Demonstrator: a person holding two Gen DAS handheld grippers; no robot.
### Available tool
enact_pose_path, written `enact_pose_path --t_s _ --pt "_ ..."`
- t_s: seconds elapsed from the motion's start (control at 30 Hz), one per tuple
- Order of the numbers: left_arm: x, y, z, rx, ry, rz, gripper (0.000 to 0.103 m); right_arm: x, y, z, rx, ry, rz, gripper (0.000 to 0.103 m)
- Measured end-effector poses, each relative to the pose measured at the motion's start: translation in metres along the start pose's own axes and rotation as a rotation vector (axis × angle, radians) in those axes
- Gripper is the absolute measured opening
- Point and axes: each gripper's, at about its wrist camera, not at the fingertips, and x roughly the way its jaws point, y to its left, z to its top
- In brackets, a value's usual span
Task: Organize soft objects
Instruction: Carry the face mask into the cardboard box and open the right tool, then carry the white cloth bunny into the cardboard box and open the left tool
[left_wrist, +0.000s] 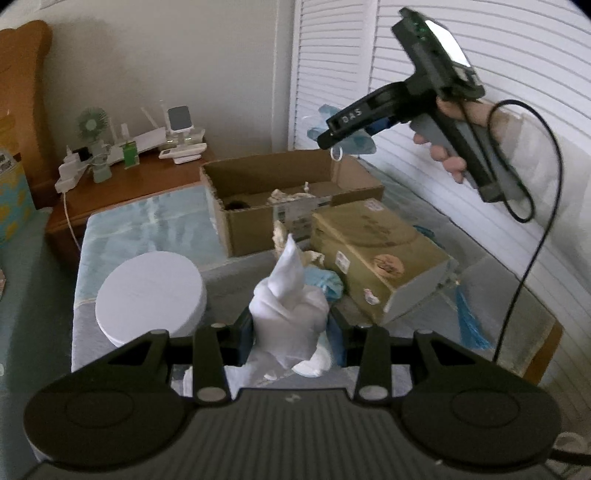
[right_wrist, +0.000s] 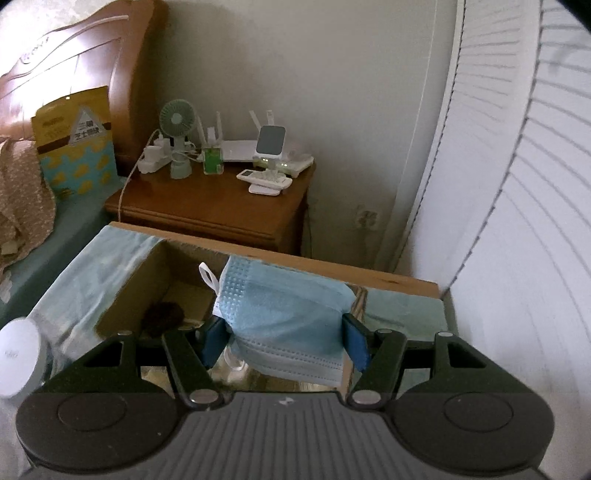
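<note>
My left gripper (left_wrist: 291, 328) is shut on a bunched white cloth (left_wrist: 291, 306) that sticks up between its blue pads. In the right wrist view, my right gripper (right_wrist: 286, 338) is shut on a light blue face mask (right_wrist: 284, 306) with a white ear loop, held above the open cardboard box (right_wrist: 147, 280). The left wrist view shows the right gripper (left_wrist: 332, 138) in a person's hand, carrying the mask (left_wrist: 354, 142) over the far rim of the box (left_wrist: 236, 229). A dark fuzzy object (right_wrist: 162, 314) lies on the box floor. More blue fabric (left_wrist: 325, 282) rests just beyond the white cloth.
A shut tan carton (left_wrist: 376, 254) lies right of the open box. A round white lid (left_wrist: 151, 295) sits at the left on the blue-covered surface. A wooden nightstand (right_wrist: 214, 210) with a fan and small devices stands behind. White louvred doors (right_wrist: 517, 221) close the right side.
</note>
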Motion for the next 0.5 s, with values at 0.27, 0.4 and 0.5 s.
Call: enact_pose_path --t_s 0.27,0.4,0.5 --pt "0.01 0.006 0.006 -0.013 0.012 0.012 0.04 0.041 -0.004 0.005 0.001 0.039 -0.023 0.089" --pt "0.012 0.005 0.009 -0.004 0.011 0.006 0.04 0.035 -0.006 -0.004 0.002 0.033 -0.027 0.1" --pt "0.012 0.004 0.012 0.003 0.007 -0.002 0.04 0.023 -0.008 -0.01 0.016 0.018 -0.023 0.103"
